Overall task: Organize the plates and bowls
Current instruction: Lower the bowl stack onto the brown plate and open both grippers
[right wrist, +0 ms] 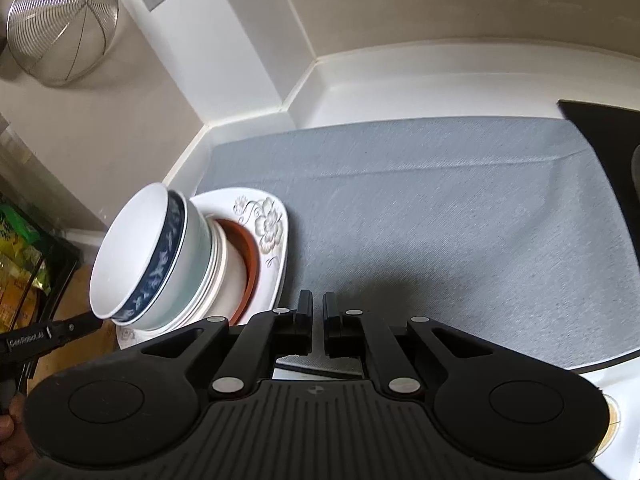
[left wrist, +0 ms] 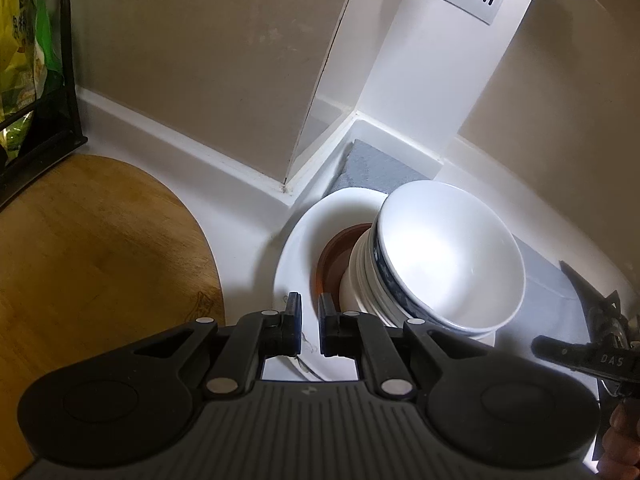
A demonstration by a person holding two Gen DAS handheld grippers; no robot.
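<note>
From the left wrist view, far left there's a black rack [left wrist: 48, 120] with yellow and green snack bags [left wrist: 20, 40] in it, then a round wooden cutting board [left wrist: 100, 260] lying flat on the white surface [left wrist: 248, 216]. Right of that is the stack: a white plate [left wrist: 296, 248] at the bottom, a brown dish [left wrist: 334, 256] on it, and a pile of white bowls nested on top, the top bowl [left wrist: 452, 252] sitting inside a blue patterned bowl [left wrist: 380, 264]. The whole stack sits in the corner, partly on a grey mat [left wrist: 372, 164]

The left gripper [left wrist: 310, 320] has its jaws together with just a narrow slit between them and nothing in there. The tips hang over the near part of the plate, just left of the bowl pile and beside the brown dish. Can't tell if they touch the plate. The other gripper pokes in at the far right edge

Right wrist view: a wire strainer [right wrist: 64, 24] hangs up top left, the same stack is on the left with the plate's flower print showing, and the mat fills the middle and right. The right gripper [right wrist: 317, 320] is also closed on nothing, jaws together, sitting over the mat just right of the plate's near edge, clear of the bowls
</note>
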